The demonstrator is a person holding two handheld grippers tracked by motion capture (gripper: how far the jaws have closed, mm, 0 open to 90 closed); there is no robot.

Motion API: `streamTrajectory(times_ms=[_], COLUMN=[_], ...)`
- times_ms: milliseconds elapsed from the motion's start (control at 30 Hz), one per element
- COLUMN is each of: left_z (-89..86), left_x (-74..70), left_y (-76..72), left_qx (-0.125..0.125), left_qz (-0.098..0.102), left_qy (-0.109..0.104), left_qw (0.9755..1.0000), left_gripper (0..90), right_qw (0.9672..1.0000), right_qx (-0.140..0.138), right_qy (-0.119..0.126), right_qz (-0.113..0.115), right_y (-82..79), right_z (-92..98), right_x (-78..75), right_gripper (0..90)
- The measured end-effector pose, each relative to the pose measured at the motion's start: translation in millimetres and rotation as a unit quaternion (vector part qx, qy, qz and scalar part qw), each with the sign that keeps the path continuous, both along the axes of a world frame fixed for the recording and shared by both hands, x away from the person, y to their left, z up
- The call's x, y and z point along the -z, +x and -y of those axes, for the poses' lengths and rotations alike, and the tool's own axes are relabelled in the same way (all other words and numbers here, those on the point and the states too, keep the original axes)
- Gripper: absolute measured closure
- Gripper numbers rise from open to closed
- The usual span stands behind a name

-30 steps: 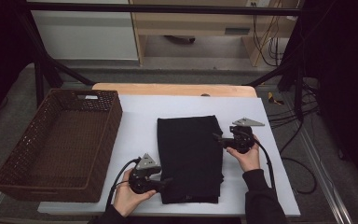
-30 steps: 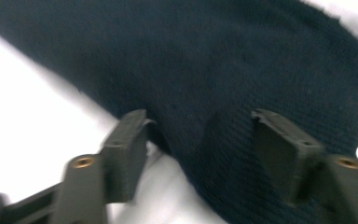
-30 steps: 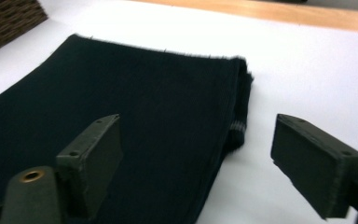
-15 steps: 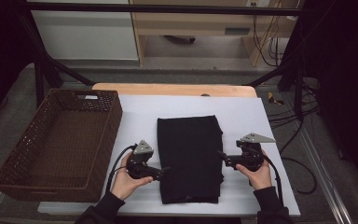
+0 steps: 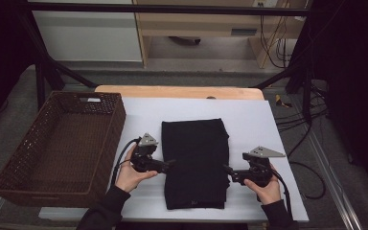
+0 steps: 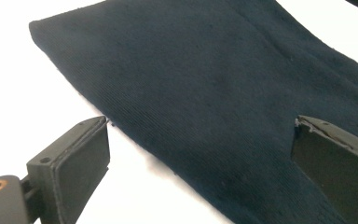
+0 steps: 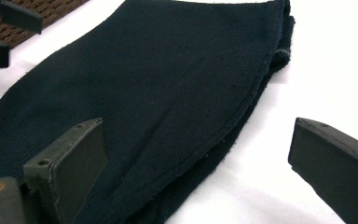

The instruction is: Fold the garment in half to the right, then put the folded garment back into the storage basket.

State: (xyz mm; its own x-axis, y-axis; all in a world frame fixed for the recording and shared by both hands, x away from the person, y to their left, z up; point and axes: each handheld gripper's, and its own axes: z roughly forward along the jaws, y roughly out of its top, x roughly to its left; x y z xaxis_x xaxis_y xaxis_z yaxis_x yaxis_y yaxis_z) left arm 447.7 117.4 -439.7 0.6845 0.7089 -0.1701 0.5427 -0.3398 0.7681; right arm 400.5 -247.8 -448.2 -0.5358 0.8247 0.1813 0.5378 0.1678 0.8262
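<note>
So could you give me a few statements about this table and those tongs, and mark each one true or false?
1. The black folded cloth lies flat on the white table. True.
2. The wicker basket holds the cloth. False: the cloth is on the table beside it.
3. The left tongs stand open at the cloth's edge. True.
4. The right tongs clamp the cloth. False: they are open.
</note>
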Motion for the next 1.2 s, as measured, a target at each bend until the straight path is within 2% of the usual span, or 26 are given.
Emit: streamTrajectory(times_ms=[167,300,533,767,1000,1200], left_z=[0.0,1.2,0.7,2.0,6.7,8.0], left_x=[-1.4,-0.6,0.7,-5.1,-7.0,-4.8], left_y=[10.4,17.6,28.9,40.1,54.7,66.4], left_qx=[-0.005,-0.011,-0.026,-0.043,-0.059,-0.074], left_qz=[-0.006,-0.008,-0.010,-0.003,-0.007,-0.008], left_qy=[-0.008,-0.002,-0.007,-0.008,0.002,0.018], left_qw=[0.9999,0.9999,0.9996,0.9990,0.9982,0.9971], left_gripper=[4.1,4.1,4.2,4.2,4.2,4.2], right_qw=[1.0000,1.0000,0.9999,0.9999,1.0000,0.9999], right_qx=[0.000,-0.001,-0.008,-0.007,-0.006,-0.011], right_qy=[0.001,-0.004,-0.008,-0.005,-0.001,-0.003], right_qz=[0.004,-0.001,-0.006,-0.007,-0.006,-0.009], right_y=[-6.0,-7.9,-9.7,-12.2,-14.9,-16.1], right_z=[-0.3,-2.4,-6.3,-5.6,-5.8,-8.0], right_x=[-0.7,1.3,4.4,4.7,4.5,5.1], right_gripper=[4.7,4.5,4.5,4.4,4.5,4.1])
